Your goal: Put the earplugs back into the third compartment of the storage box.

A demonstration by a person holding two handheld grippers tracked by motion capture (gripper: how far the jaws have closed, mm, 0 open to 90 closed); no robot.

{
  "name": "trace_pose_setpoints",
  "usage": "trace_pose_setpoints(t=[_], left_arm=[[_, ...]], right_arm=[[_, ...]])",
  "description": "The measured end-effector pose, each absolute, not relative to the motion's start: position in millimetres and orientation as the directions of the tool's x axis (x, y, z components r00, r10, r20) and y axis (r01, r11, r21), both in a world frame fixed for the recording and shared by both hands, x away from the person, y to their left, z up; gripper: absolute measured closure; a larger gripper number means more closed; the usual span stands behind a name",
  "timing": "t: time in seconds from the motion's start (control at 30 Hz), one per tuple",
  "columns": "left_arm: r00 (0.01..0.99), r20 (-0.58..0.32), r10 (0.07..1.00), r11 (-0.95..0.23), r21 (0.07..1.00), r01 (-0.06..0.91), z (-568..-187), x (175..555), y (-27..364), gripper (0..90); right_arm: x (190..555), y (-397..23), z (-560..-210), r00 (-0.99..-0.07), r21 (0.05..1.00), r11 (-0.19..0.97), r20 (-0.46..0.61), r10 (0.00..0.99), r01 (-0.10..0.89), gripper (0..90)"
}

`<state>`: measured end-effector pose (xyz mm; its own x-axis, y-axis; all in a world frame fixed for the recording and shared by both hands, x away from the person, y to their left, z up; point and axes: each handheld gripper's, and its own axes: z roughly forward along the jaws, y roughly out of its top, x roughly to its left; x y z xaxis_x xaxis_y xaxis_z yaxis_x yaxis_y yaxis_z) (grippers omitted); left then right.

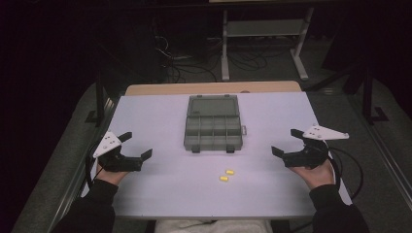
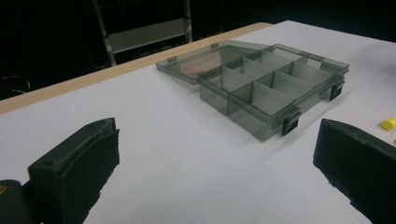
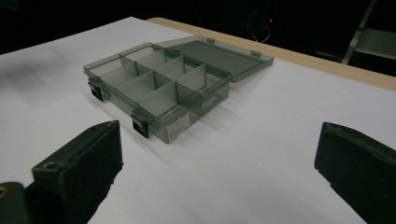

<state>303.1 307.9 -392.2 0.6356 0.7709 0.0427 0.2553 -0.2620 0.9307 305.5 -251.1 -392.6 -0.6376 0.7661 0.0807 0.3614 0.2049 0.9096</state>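
- Where the white table top (image 1: 160, 194) fills the high view, a smoky grey transparent plastic organizer box (image 1: 214, 132) sits near its middle, closer to the far edge than to the person.
- Its lid (image 1: 214, 106) lies folded flat open on the far side, still joined at the hinges.
- Thin dividers split the tray into small compartments; two dark latches hang on its near wall.
- Two small yellow cylindrical pieces (image 1: 227, 175) lie side by side on the table, apart from the box and on the person's side of it, slightly right of centre.
- At the left, the left gripper (image 1: 137, 145) is held just above the table in a hand with a dark sleeve; its jaws stand wide apart with nothing between them.
- At the right, the right gripper (image 1: 284, 142) mirrors it, jaws spread wide and empty, well apart from the box.
- Both point inward toward the box.
- From the left gripper view, the box (image 2: 273, 88) appears ahead between the spread jaws, and one yellow piece (image 2: 388, 123) peeks in at the right edge.
- From the right gripper view, the box (image 3: 159, 86) lies ahead to the left.
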Motion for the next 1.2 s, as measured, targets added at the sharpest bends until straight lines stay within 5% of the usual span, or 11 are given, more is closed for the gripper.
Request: trace_pose_setpoints(t=[0.7, 1.2], left_arm=[[0.635, 0.041, 0.772, -0.265, 0.927, 0.263, -392.7, 302.4, 306.7, 0.0], [0.641, 0.045, 0.766, -0.282, 0.920, 0.272, -394.2, 303.2, 304.4, 0.0]], right_arm=[[298.6, -257.9, -384.2, -0.657, 0.928, 0.166, 0.103, 0.747, 0.334, 0.4], [313.2, -233.9, -375.2, -0.709, 0.878, 0.282, 0.088, 0.700, 0.387, 0.4]])
